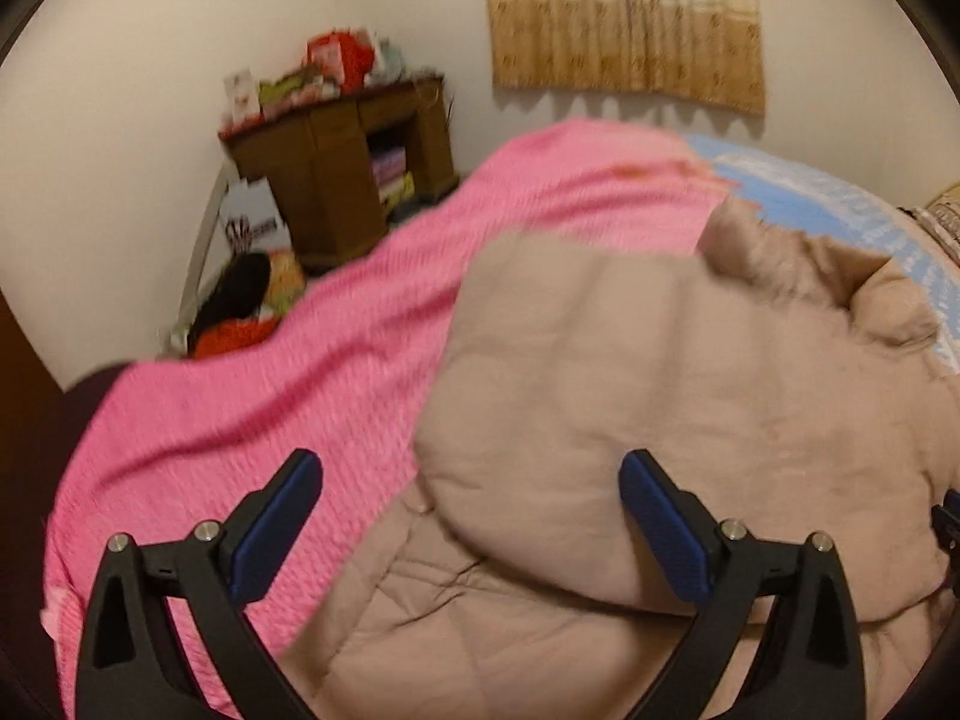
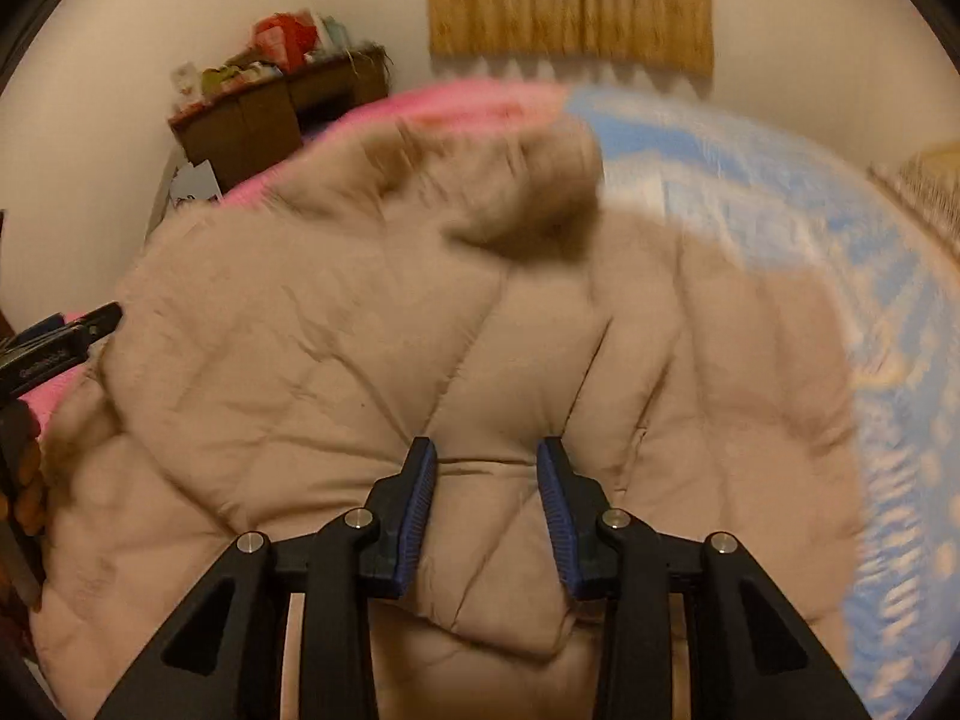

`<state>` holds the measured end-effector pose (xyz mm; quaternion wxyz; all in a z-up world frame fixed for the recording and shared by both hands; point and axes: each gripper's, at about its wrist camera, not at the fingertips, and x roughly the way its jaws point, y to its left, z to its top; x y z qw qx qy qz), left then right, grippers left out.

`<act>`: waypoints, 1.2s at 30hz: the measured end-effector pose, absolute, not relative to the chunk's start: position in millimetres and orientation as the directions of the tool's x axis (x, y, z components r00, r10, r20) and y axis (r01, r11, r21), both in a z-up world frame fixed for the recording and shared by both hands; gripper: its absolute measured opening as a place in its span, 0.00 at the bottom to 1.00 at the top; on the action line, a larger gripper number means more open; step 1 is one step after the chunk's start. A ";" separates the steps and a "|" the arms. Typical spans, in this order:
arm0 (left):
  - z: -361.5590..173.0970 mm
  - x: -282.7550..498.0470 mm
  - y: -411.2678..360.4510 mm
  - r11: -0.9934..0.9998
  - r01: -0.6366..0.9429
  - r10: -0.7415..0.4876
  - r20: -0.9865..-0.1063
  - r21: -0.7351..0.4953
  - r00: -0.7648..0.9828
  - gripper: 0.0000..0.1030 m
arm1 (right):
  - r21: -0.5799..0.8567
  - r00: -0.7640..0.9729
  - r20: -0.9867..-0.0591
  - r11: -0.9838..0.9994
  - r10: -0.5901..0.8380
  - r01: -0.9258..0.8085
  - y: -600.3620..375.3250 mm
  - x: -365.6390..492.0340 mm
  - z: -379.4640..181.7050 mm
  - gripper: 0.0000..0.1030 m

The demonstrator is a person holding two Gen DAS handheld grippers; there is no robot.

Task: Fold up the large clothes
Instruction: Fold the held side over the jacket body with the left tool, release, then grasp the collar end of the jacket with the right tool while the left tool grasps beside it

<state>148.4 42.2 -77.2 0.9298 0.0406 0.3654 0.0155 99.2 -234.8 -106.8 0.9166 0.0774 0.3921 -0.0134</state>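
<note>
A large beige quilted coat (image 1: 630,396) with a fur-trimmed hood (image 1: 780,258) lies bunched on the bed. It fills the right wrist view (image 2: 336,348), hood (image 2: 510,192) at the far end. My left gripper (image 1: 471,480) is wide open and empty, just above the coat's left edge. My right gripper (image 2: 486,468) has a thick fold of the coat between its fingers, jaws partly closed on it. The left gripper also shows at the left edge of the right wrist view (image 2: 60,336).
A pink blanket (image 1: 288,372) covers the bed's left part, a blue patterned sheet (image 2: 810,252) the right. A brown wooden cabinet (image 1: 348,180) piled with items stands in the far corner. Bags and clutter (image 1: 246,294) sit beside the bed. A curtain (image 1: 624,18) hangs on the far wall.
</note>
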 end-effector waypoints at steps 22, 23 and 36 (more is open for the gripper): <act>-43.8 154.2 48.9 0.994 0.105 -0.064 -0.690 0.017 0.721 1.00 | 0.314 0.764 -0.627 0.947 0.156 0.064 -270.6 89.0 -37.7 0.65; -25.6 161.7 42.2 0.991 0.131 -0.091 -0.667 0.010 0.739 1.00 | 0.331 0.772 -0.617 0.940 0.151 0.080 -278.9 99.3 -26.1 0.72; -33.9 327.6 -76.8 0.970 0.219 -0.213 -0.799 -0.104 0.562 1.00 | 0.264 0.630 -0.774 0.939 0.070 0.221 -313.3 281.9 -50.3 0.52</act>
